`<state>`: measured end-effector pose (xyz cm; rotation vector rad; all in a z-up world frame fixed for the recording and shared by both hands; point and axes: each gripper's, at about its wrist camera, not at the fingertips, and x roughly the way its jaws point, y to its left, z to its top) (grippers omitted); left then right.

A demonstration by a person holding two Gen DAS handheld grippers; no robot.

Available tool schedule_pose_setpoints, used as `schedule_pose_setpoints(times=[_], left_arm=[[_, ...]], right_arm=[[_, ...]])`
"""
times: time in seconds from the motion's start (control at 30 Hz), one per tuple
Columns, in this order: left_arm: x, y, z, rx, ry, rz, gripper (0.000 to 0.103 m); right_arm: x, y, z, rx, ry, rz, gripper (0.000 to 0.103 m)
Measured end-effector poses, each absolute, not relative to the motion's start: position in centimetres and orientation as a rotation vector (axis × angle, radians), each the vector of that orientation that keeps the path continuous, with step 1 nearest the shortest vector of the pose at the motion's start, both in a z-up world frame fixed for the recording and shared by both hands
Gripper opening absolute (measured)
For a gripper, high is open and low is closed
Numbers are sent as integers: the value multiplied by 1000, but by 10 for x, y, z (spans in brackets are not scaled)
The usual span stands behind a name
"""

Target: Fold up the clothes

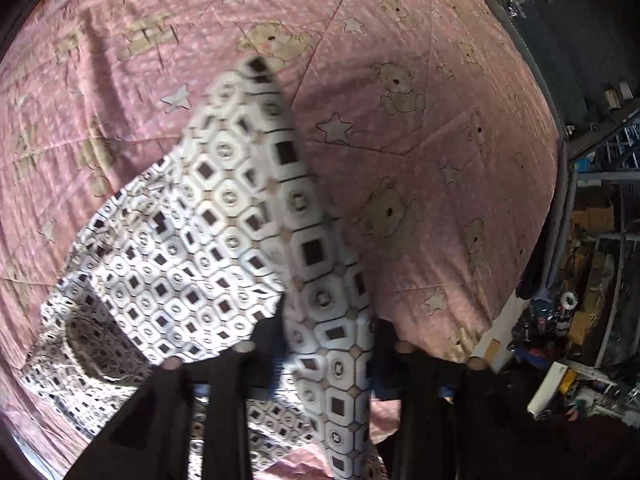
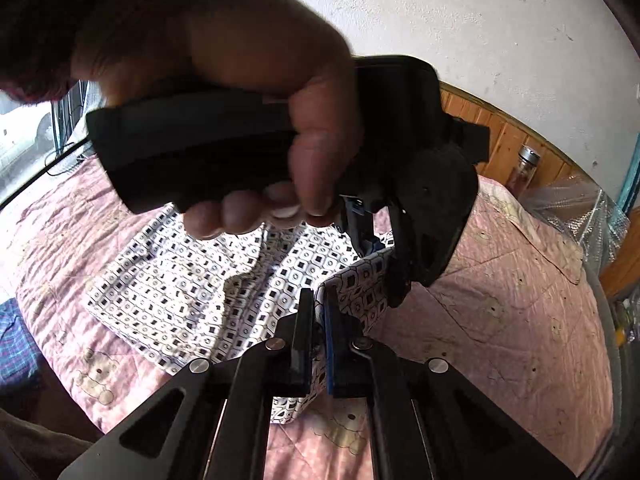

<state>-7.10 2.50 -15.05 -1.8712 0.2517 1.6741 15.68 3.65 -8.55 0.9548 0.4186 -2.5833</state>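
Observation:
A white shirt with a dark square-and-octagon print (image 1: 192,248) lies spread on a pink teddy-bear quilt (image 1: 400,60). One strip of it rises toward the left wrist camera and fills the gap between the spread fingers of my left gripper (image 1: 328,328), which looks open. In the right wrist view the shirt (image 2: 192,280) lies flat at centre left. My right gripper (image 2: 316,300) is shut on a raised edge of it. Just above, a hand (image 2: 260,80) holds the left gripper (image 2: 382,276), whose fingers touch the same lifted edge.
The quilt (image 2: 500,300) covers a bed with a wooden headboard (image 2: 500,136). A bottle (image 2: 524,168) and a clear plastic bag (image 2: 576,212) sit at the head end. Blue plaid fabric (image 2: 16,344) lies at the left. Cluttered shelves (image 1: 592,280) stand beyond the bed's grey edge (image 1: 560,184).

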Motion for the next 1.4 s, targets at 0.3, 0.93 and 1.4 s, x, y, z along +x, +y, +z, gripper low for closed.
schedule_pose_setpoints(times=[0.3, 0.93, 1.4], left_arm=[[-54, -191, -83, -1639, -367, 1904, 6], [-26, -341, -227, -1613, -792, 1890, 10], [3, -354, -205, -1613, -628, 2097, 36]], right_arm=[[163, -77, -50, 911, 418, -2251, 3], [149, -197, -130, 1392, 529, -1891, 18], [95, -68, -122, 1629, 106, -2048, 38]])
